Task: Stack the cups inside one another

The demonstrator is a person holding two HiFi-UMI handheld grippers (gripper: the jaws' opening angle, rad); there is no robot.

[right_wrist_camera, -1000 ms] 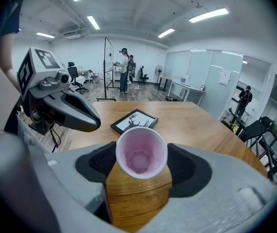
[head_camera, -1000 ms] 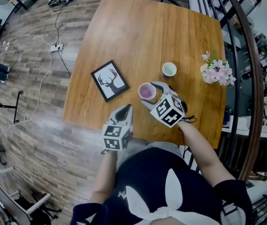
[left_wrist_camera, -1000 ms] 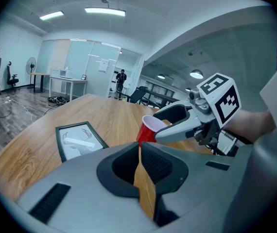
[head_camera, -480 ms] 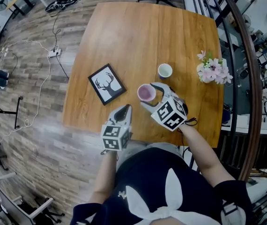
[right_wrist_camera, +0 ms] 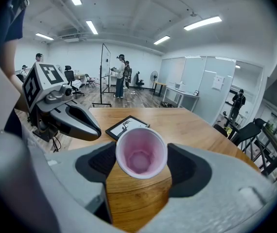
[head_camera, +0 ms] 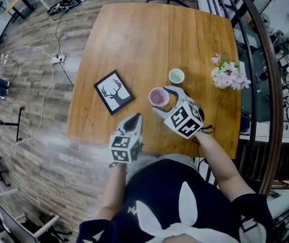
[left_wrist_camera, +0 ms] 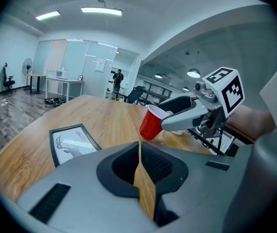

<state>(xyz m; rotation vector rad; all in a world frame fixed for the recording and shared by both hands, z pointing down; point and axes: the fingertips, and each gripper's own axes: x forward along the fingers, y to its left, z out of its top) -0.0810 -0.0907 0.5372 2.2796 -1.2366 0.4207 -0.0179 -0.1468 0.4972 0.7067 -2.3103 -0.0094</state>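
My right claw (right_wrist_camera: 140, 165) grasps the red cup (head_camera: 158, 96), now slightly nearer the white cup (head_camera: 176, 76); my left claw (left_wrist_camera: 139, 149) stays clenched, empty.

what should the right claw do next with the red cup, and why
Probably carry the red cup toward the small cup on the table beyond it: the right claw grips it, and the two cups are apart.

Left gripper (head_camera: 134, 119) jaws together, right gripper (head_camera: 161, 100) clamps the cup (right_wrist_camera: 139, 152)
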